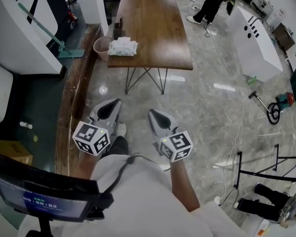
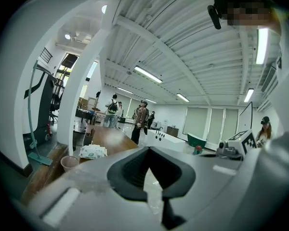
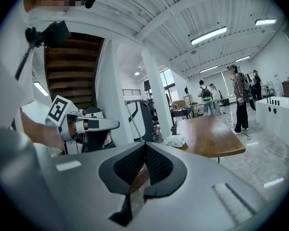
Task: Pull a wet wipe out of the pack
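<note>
The wet wipe pack (image 1: 122, 47), white with green print, lies on the near left corner of a brown wooden table (image 1: 158, 28), well ahead of both grippers. My left gripper (image 1: 111, 108) and right gripper (image 1: 155, 116) hover side by side over the marble floor, short of the table, both shut with nothing between the jaws. In the left gripper view the pack (image 2: 93, 151) shows far off, left of the closed tips (image 2: 148, 148). The right gripper view has the pack (image 3: 174, 140) just right of its closed tips (image 3: 145, 145), with the left gripper (image 3: 82, 124) at the left.
A pink bin (image 1: 102, 47) stands against the table's left side, by a raised wooden floor strip (image 1: 78, 93) and a teal mop (image 1: 69, 53). A small dark box (image 1: 117, 31) sits on the table. People (image 1: 213, 3) stand beyond it; a white unit (image 1: 256, 38) and floor cables (image 1: 266, 107) lie to the right.
</note>
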Motion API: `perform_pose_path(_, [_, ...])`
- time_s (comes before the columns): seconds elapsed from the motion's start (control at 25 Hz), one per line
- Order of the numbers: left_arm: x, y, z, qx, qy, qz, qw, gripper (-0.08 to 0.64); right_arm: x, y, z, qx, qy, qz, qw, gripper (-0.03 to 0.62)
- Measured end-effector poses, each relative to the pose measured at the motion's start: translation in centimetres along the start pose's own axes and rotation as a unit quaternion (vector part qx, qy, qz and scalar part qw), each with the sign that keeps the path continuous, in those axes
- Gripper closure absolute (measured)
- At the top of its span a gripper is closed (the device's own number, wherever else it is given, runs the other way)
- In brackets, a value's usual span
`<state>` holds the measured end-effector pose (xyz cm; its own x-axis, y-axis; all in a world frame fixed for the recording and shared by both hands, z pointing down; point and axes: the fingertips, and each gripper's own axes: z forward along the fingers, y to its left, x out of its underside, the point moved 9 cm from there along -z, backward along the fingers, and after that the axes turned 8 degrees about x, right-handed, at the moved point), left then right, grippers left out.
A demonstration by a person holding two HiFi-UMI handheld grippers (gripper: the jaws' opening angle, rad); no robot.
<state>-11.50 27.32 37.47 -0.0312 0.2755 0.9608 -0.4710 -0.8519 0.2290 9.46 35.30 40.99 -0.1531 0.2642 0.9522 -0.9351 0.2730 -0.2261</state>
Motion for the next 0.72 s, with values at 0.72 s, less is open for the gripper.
perform_pose_path(0.72, [-5.2, 19.5, 6.6, 0.050, -0.001, -0.024, 0.9985, 0.557, -6.5, -0.4, 18.3, 0.037, 0.009, -0.025, 0.999, 0.584])
